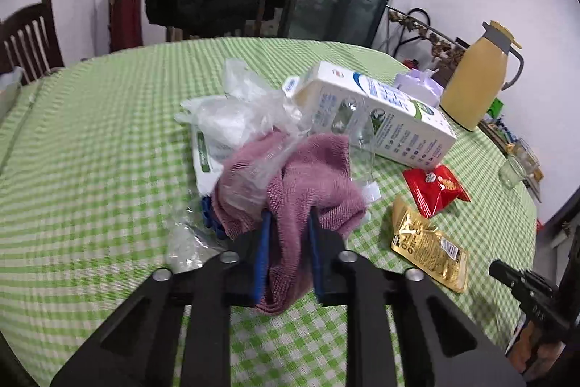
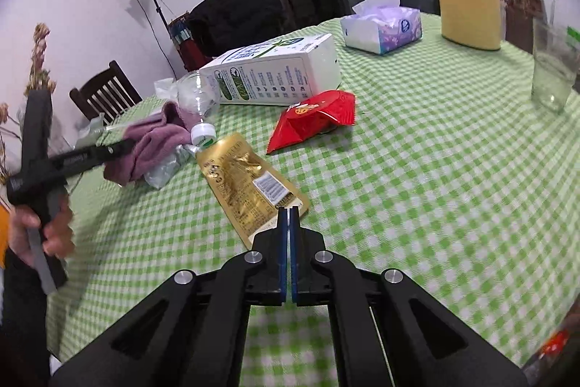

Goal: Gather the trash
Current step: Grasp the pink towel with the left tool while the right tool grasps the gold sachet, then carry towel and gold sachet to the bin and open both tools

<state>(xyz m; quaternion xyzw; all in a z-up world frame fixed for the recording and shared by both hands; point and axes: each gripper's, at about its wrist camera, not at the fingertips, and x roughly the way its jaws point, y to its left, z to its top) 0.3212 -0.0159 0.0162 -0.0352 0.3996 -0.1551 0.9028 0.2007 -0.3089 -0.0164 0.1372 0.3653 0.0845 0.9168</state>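
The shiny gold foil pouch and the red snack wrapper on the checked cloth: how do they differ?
The gold foil pouch lies flat and smooth; the red snack wrapper is crumpled and puffs up off the cloth. The gold foil pouch lies at the shut tips of the right gripper; the red snack wrapper lies farther off, beside the white milk carton. Both are glossy packets on the green checked tablecloth.

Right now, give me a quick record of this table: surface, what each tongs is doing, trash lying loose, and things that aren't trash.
surface: round table with green checked cloth
left tongs: shut on the pink towel
right tongs: shut, tips at the edge of the gold pouch; a grip on it cannot be told
loose trash: red snack bag, milk carton on its side, clear plastic bottle, plastic bags
not trash: yellow thermos jug, tissue pack, drinking glass
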